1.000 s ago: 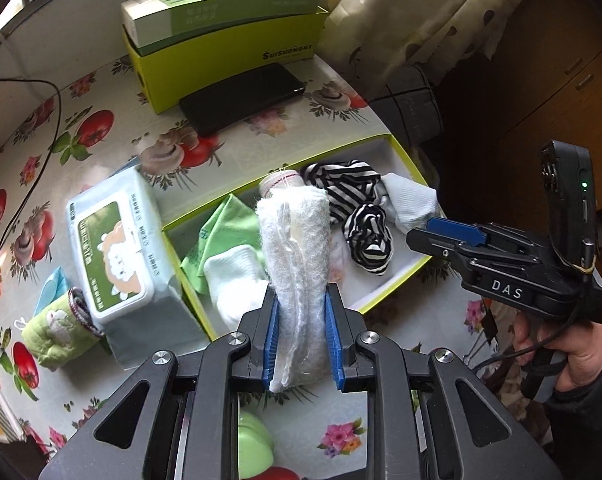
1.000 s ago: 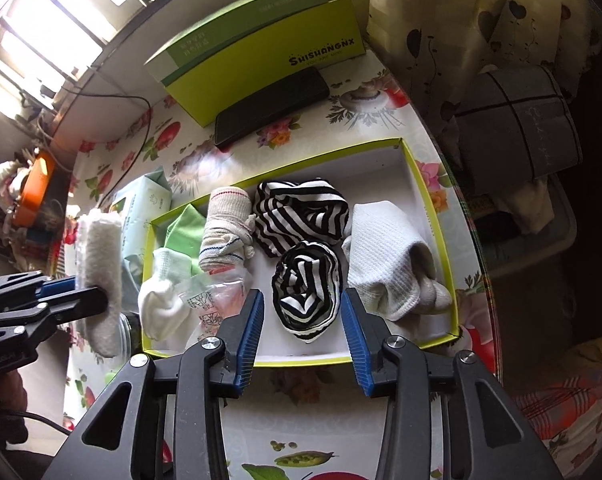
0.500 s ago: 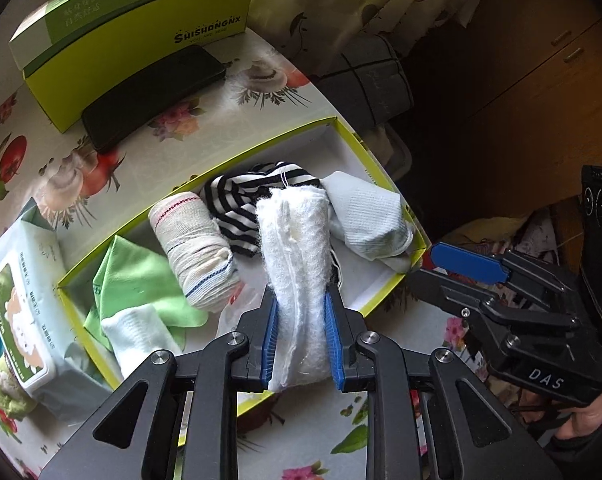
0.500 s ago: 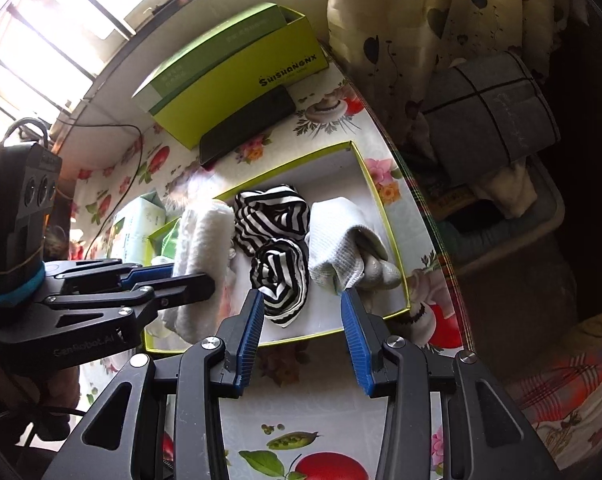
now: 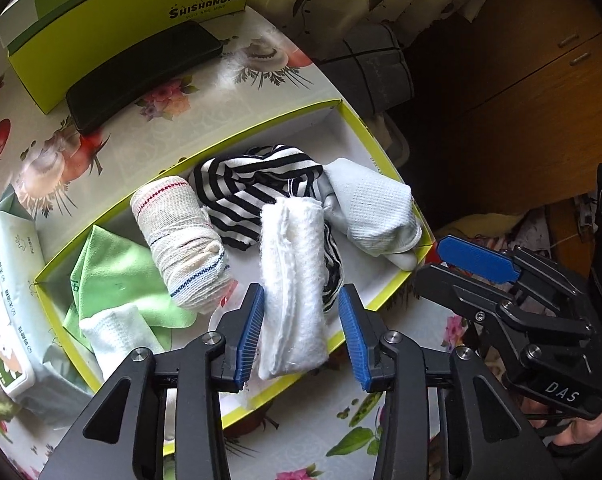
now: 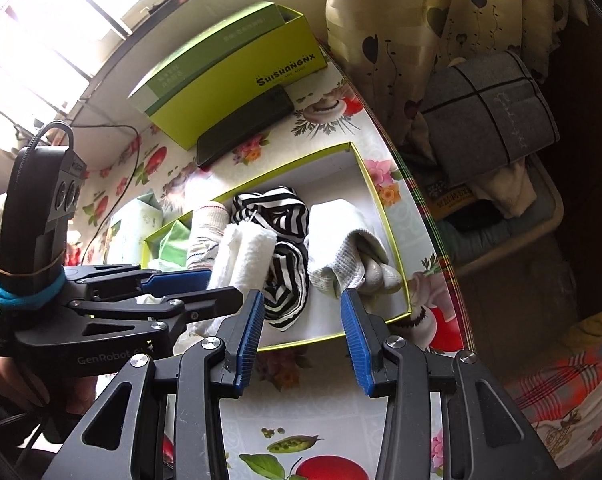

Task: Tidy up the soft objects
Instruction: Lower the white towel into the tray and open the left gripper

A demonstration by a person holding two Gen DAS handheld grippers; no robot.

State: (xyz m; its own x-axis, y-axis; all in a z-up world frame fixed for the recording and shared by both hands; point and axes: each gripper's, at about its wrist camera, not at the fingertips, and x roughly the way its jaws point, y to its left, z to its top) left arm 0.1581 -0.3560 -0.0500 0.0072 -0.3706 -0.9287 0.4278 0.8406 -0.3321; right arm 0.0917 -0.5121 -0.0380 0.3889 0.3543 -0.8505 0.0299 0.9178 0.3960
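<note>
The left gripper [image 5: 301,332] has just spread its jaws, releasing the white towel roll [image 5: 293,284] into the yellow-green box [image 5: 377,152] atop the striped cloth [image 5: 257,184], so that item looks placed; the right gripper [image 6: 301,336] hovers open-jawed, empty, beside the box.

Light: daylight from window [image 6: 41,36] at upper left of right wrist view, panes blown out to white glare. Table [image 5: 221,92] evenly lit, colours clear; glossy sheen on its flowered cloth. Right side of both views falls into deep shadow (wooden cabinet [image 5: 521,92] dim, detail lost). Soft shadows inside tray [image 5: 377,152]. Focus: sharp at centre, no motion blur. Distortion: strong fisheye bend, straight edges curve; black vignette at corners. Yellow-green box [image 6: 237,80] bright, lettering legible.
</note>
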